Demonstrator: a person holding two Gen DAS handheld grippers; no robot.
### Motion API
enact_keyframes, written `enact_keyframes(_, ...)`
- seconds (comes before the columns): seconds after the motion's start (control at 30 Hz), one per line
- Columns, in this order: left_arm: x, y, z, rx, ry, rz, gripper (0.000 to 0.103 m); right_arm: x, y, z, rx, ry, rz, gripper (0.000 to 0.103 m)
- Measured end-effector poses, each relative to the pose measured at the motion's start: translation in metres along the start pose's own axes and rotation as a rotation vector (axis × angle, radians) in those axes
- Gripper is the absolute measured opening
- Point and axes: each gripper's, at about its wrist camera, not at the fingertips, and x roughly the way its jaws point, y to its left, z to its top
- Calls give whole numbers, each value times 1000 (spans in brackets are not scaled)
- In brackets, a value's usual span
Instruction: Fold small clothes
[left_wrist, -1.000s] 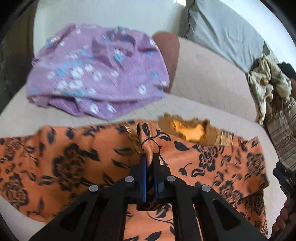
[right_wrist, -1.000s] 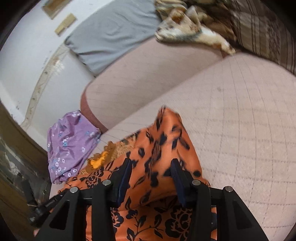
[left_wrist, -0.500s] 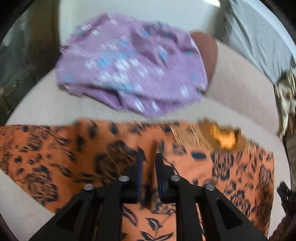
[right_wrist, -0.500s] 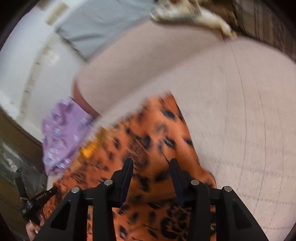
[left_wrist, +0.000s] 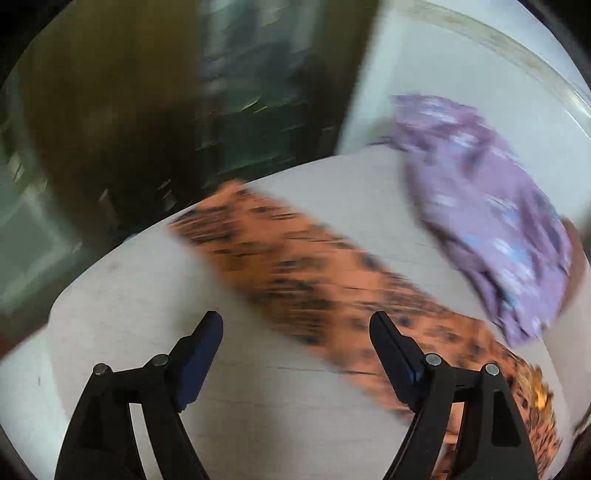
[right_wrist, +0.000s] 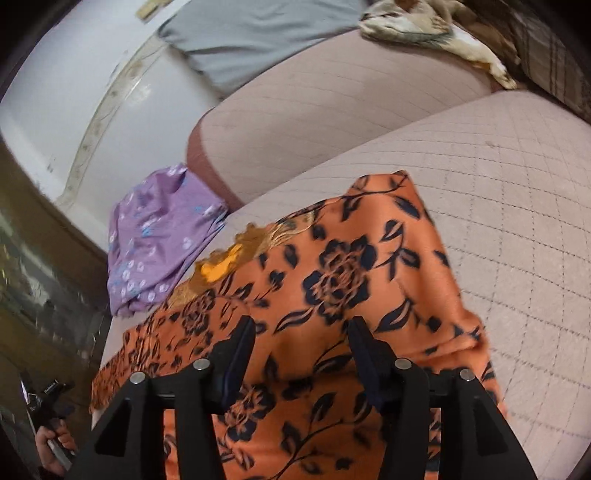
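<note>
While blur hides any writing, both hand-held grippers gape over orange garment (right_wrist: 332, 280).

This is a room in a home, a living room or a bedroom. The things lie on a soft seat with a quilted beige cover (right_wrist: 517, 229) and a padded backrest (right_wrist: 314, 110), like a sofa or a daybed. A grey pillow (right_wrist: 251, 40) leans on the white painted wall (right_wrist: 74, 92). House clothes lie about: an orange flowered garment (right_wrist: 332, 266), a purple flowered one (right_wrist: 159, 236), and a crumpled patterned cloth (right_wrist: 424, 26) at the far end.
</note>
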Motion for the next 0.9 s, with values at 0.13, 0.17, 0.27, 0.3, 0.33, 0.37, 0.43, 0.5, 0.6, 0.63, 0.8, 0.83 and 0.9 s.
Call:
enact_keyframes(0.13,35,76,19,-193,101,-68,82,-1,18,-14,-47,30,3,56)
enact_keyframes(0.17,45,88,20,-241,127,-106,82,-2,22,-18,-56,27,5,56)
enact_keyframes(0.27,70,96,24,-303,161,-176,80,5,33,-22,-91,16,-4,56)
enact_keyframes(0.3,72,90,27,-275,132,-175,80,6,33,-25,-98,16,-8,56)
enact_keyframes(0.33,74,85,30,-256,118,-189,74,8,34,-25,-105,19,-15,56)
enact_keyframes(0.37,81,79,34,-245,123,-217,70,7,33,-25,-108,22,-20,56)
enact_keyframes(0.43,94,69,43,-253,117,-205,58,9,28,-24,-105,27,-34,56)
enact_keyframes(0.5,103,62,48,-242,83,-186,42,11,22,-22,-95,25,-42,56)
enact_keyframes(0.6,113,58,54,-251,66,-141,10,15,20,-18,-94,6,-49,56)
enact_keyframes(0.63,113,55,56,-235,65,-127,8,15,21,-17,-100,-2,-54,54)
enact_keyframes(0.8,68,2,60,-25,-22,-117,5,-3,19,-7,-118,-81,-83,45)
enact_keyframes(0.83,53,-17,58,34,-44,-135,5,-9,16,-4,-104,-99,-80,45)
enact_keyframes(0.9,22,-63,49,160,-70,-175,5,-23,6,7,-54,-138,-70,45)
